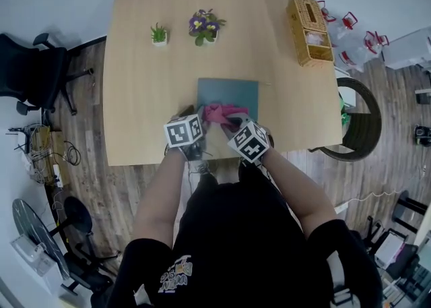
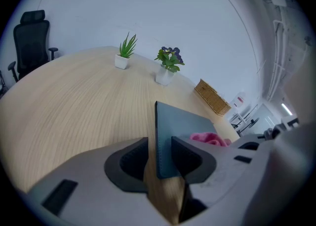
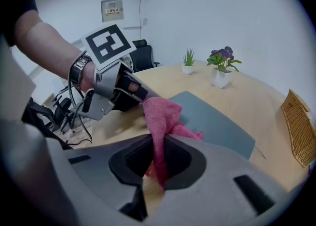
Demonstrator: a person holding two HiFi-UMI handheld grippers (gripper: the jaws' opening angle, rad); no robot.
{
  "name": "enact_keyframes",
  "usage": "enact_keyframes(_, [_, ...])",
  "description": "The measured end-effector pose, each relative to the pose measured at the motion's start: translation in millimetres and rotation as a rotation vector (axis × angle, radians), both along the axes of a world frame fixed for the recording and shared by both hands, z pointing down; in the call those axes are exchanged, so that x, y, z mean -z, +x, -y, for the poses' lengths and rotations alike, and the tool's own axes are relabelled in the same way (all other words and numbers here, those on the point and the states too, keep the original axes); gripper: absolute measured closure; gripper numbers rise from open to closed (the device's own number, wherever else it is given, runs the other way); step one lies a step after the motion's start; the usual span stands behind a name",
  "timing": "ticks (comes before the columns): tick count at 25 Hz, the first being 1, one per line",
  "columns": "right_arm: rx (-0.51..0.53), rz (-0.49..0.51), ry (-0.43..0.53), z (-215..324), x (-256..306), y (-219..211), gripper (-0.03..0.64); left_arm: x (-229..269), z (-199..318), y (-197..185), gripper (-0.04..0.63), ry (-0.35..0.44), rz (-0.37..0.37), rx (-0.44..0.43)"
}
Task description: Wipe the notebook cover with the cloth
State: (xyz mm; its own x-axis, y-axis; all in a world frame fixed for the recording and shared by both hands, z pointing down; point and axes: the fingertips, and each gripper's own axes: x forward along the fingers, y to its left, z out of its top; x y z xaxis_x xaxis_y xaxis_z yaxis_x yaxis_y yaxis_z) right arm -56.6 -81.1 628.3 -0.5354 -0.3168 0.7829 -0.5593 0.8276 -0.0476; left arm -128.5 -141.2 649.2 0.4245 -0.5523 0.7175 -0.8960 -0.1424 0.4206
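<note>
The notebook (image 1: 229,92) lay flat on the table (image 1: 145,111), close to the middle of its near edge, with its dark grey cover facing up. The pink cloth (image 3: 160,113) rested on the cover's near edge and trailed back into the right gripper (image 3: 157,158), whose jaws were pinched tight on a bunched fold of it.

The left gripper (image 2: 159,157) was at the notebook's near left corner. Its jaws stood fairly wide, with the corner between them. The corner sat against one jaw, and bare table showed between it and the other, so nothing was clamped yet.

The cloth looked soft, light and limp. It would likely crumple and drag rather than push, so a firm pinch on a thick fold, as it was held here, seemed the right hold. The loose part should then be pressed flat on the cover.

The notebook looked thin, fairly stiff and light, and its smooth cover would probably slide on the table under a wipe. A corner or an edge clear of the wiping path seemed the best place to pin it, and the near left corner suited that well.
</note>
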Motion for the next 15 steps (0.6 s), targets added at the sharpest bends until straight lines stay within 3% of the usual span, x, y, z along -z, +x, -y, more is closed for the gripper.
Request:
enact_keyframes(4, [-0.032, 0.059, -0.073, -12, -2, -3, 0.56, 1, -1, 0, 0.459, 0.0, 0.003, 0.0])
enact_keyframes(10, [-0.115, 0.268, -0.258, -35, 4, -9, 0.56, 1, 0, 0, 0.459, -0.002, -0.005, 0.001])
enact_keyframes(15, [-0.237, 0.421, -0.283, -19, 26, 0, 0.56, 1, 0, 0, 0.46, -0.003, -0.005, 0.003])
